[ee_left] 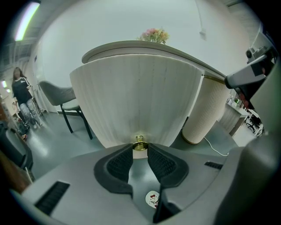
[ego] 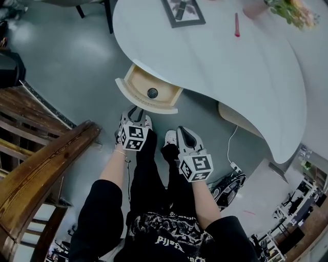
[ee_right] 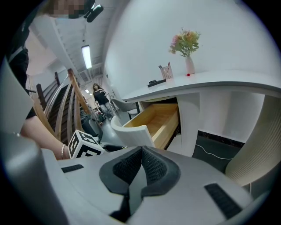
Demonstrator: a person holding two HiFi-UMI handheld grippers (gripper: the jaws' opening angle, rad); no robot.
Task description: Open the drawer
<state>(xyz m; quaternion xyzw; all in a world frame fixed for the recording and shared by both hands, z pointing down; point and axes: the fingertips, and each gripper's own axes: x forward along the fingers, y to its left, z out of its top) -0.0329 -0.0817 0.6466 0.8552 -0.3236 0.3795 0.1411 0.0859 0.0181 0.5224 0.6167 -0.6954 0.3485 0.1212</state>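
Drawer [ego: 145, 101], upper centre-left of the head view: it stands open, projecting from under the edge of the white curved table [ego: 230, 77]. Its pale wooden interior is exposed and its curved white front faces the person. A small dark round object [ego: 152, 92] lies on the drawer floor.

In the left gripper view the ribbed front fills the middle of the frame, with a brass knob [ee_left: 139, 143] at its lower centre. The left gripper [ego: 135, 113] points down at the front, and its jaws are closed on this knob, which sits between their tips.

The right gripper [ego: 185, 134], lower centre of the head view, is held just right of the left one and apart from the drawer. Its jaws are closed tip to tip with nothing between them. Its own view shows the open drawer from the side at centre, the wooden side wall running back beneath the tabletop.

On the table, along the upper edge of the head view, lie a dark-framed picture [ego: 183, 11], a red pen [ego: 237, 24] and a vase of flowers [ego: 292, 10].

A wooden stair rail [ego: 46, 169] crosses the lower left. A white cable [ego: 230, 143] trails over the grey floor [ego: 77, 56] right of centre. The person's black-clad legs [ego: 148, 174] stand below the drawer.
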